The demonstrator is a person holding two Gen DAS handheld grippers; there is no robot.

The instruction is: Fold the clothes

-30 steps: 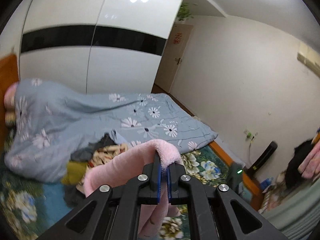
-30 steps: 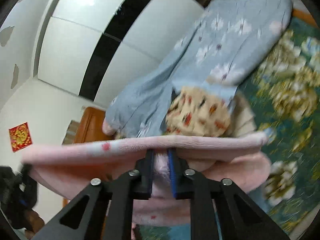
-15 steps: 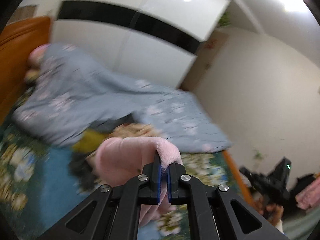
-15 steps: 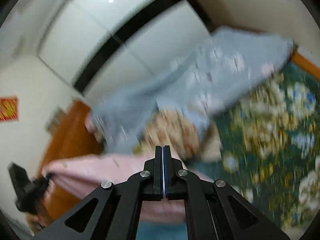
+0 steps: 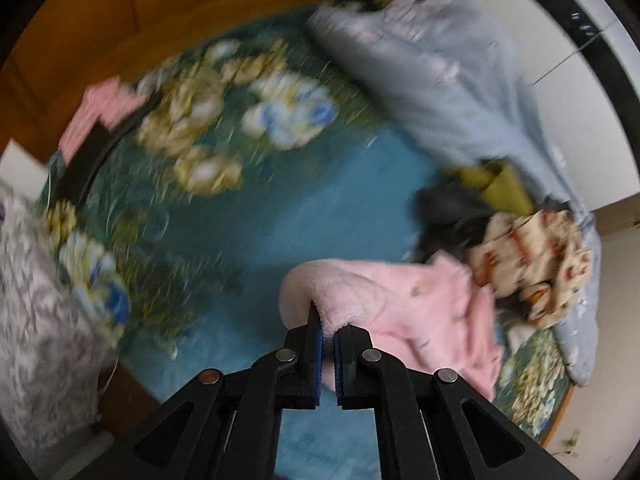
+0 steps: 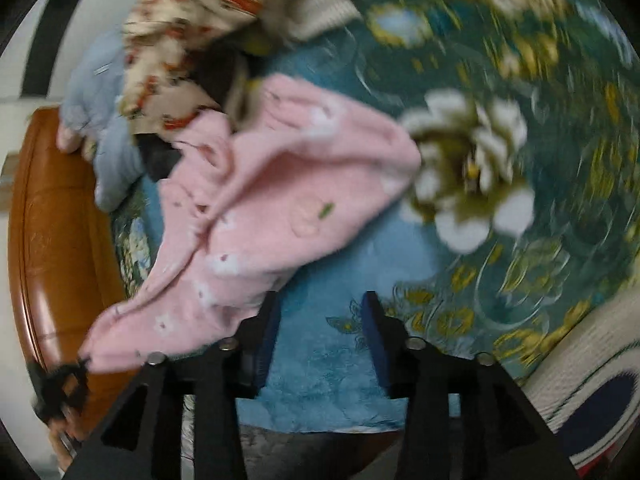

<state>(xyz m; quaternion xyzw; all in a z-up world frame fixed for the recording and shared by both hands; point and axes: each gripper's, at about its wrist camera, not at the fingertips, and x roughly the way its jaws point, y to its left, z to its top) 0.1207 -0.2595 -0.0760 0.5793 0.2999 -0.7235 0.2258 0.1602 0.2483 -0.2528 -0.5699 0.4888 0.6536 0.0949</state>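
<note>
— Two claws are in play. Starting on the left: what is the left claw [image 5: 328, 326] doing?

— Its jaws are pinched on a folded edge of the pink fleece garment [image 5: 416, 304], with a ridge of fleece squeezed between the blue pads. From there the garment spreads to the right across the bed [image 5: 280, 208], over the blue patch of the floral bedspread.

— And further right in that view?

— A heap of other clothes [image 5: 532, 252], cream with red print on top and dark and mustard pieces under it, touches the garment's far edge. Behind the heap lies a grey-blue quilt [image 5: 440, 68]. The picture is blurred, so finer detail is lost.

— Now the right claw [image 6: 320, 316]?

— Its jaws stand wide apart and hold nothing; bare blue bedspread shows between them. The pink fleece garment [image 6: 276, 204] lies on the bed [image 6: 560, 184] up and left of the jaws, its near edge just beside the left finger [image 6: 268, 332]. I cannot tell whether they touch.

— Anything at the far left there?

— A brown wooden bed board [image 6: 56, 220], with the garment's lower corner lying over it.
</note>
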